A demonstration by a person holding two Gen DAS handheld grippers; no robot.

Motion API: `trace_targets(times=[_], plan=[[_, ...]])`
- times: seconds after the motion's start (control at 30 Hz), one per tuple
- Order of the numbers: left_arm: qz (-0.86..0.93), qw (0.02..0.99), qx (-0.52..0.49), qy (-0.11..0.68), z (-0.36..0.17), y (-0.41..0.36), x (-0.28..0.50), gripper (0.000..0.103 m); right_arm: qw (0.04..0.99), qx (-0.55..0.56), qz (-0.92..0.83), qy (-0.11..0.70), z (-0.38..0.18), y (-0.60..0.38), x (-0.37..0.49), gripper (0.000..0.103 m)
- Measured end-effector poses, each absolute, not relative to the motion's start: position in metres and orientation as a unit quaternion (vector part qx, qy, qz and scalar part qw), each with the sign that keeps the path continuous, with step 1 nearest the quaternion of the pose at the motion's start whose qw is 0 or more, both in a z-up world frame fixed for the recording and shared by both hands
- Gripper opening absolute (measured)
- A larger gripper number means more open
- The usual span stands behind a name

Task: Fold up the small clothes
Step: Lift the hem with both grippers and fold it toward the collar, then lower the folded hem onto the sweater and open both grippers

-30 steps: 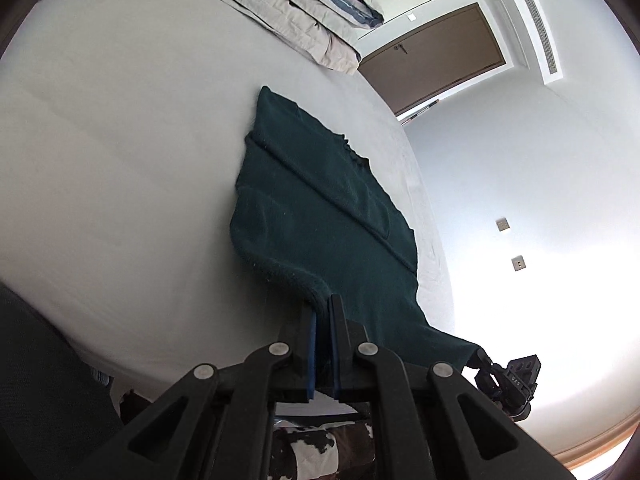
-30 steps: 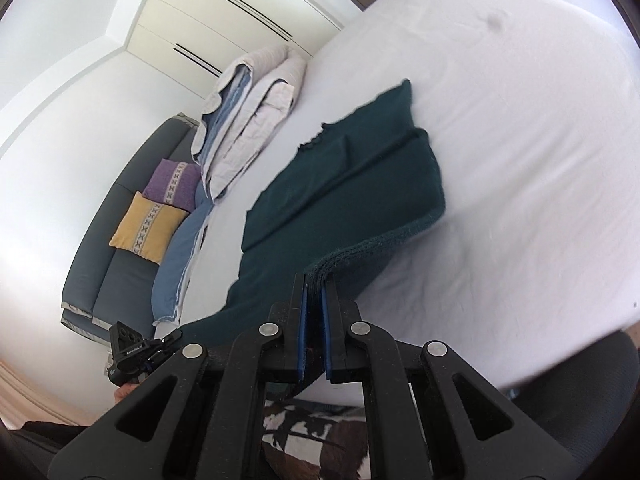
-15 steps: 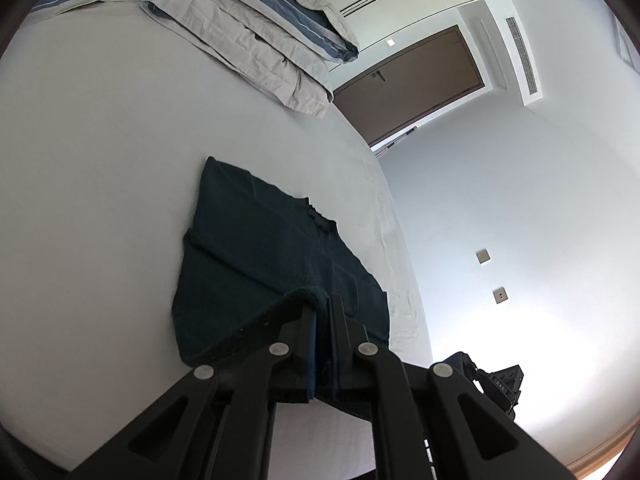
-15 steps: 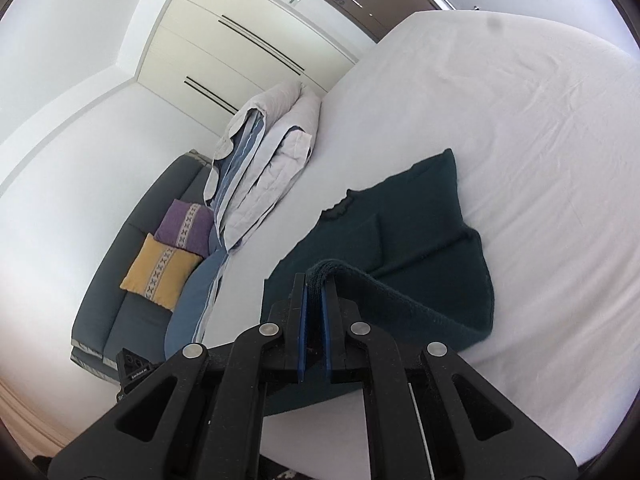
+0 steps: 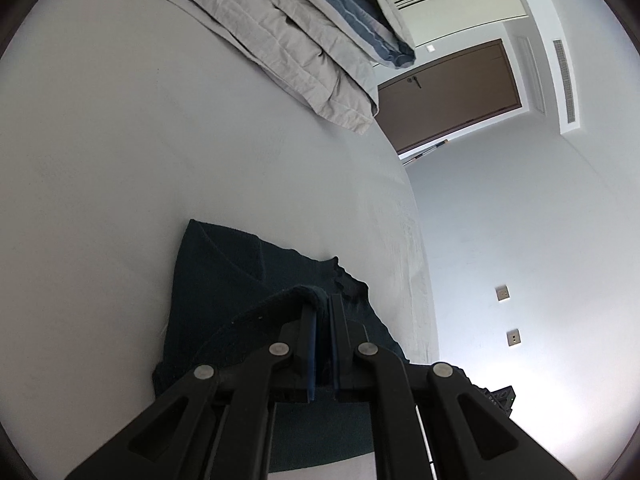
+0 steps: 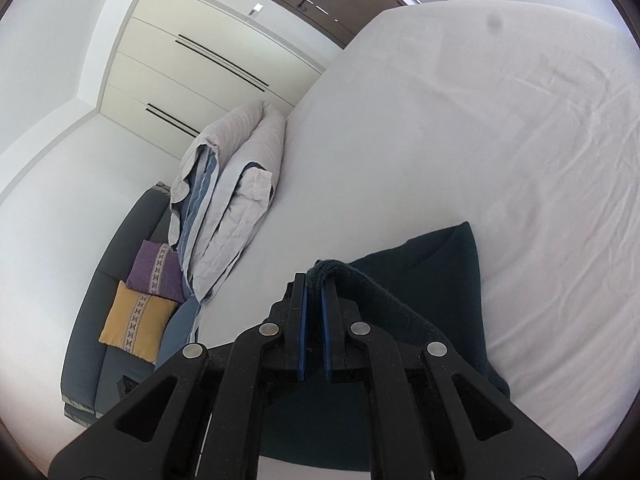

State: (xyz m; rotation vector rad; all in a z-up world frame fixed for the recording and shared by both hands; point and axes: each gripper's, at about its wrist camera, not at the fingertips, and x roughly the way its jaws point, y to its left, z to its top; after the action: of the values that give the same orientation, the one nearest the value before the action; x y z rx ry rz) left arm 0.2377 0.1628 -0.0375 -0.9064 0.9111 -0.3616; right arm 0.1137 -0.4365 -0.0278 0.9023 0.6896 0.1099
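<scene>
A dark green knitted garment (image 5: 224,280) lies on the white bed (image 5: 120,160). My left gripper (image 5: 324,300) is shut on its hem and holds that edge lifted over the flat part, near the neckline. In the right wrist view the same garment (image 6: 440,280) lies ahead. My right gripper (image 6: 314,280) is shut on the other end of the hem, which bunches between the pads. The lifted fabric drapes back under both grippers and hides the part below them.
A folded grey and blue duvet (image 5: 304,40) lies at the far side of the bed, also in the right wrist view (image 6: 228,184). A grey sofa with a purple cushion (image 6: 154,268) and a yellow cushion (image 6: 136,320) stands beyond. A brown door (image 5: 448,92) is behind.
Both grippers have carried the hem forward over the garment toward its neckline, folding it in half. Far less of the garment shows ahead of the fingers.
</scene>
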Motion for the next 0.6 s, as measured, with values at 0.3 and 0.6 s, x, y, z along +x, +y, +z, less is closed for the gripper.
trace_targets(times=[0.3,0.6], plan=[[-0.113,0.756,-0.460,0.452,-0.098,0.164,0.312,0.008,0.816,0.449,0.003,0.364,-0.105,-0.449,0.216,0.009],[-0.105,0.771,-0.432,0.456,-0.103,0.167,0.304,0.060,0.835,0.388,-0.054,0.386,-0.136,-0.445,0.219,0.056]])
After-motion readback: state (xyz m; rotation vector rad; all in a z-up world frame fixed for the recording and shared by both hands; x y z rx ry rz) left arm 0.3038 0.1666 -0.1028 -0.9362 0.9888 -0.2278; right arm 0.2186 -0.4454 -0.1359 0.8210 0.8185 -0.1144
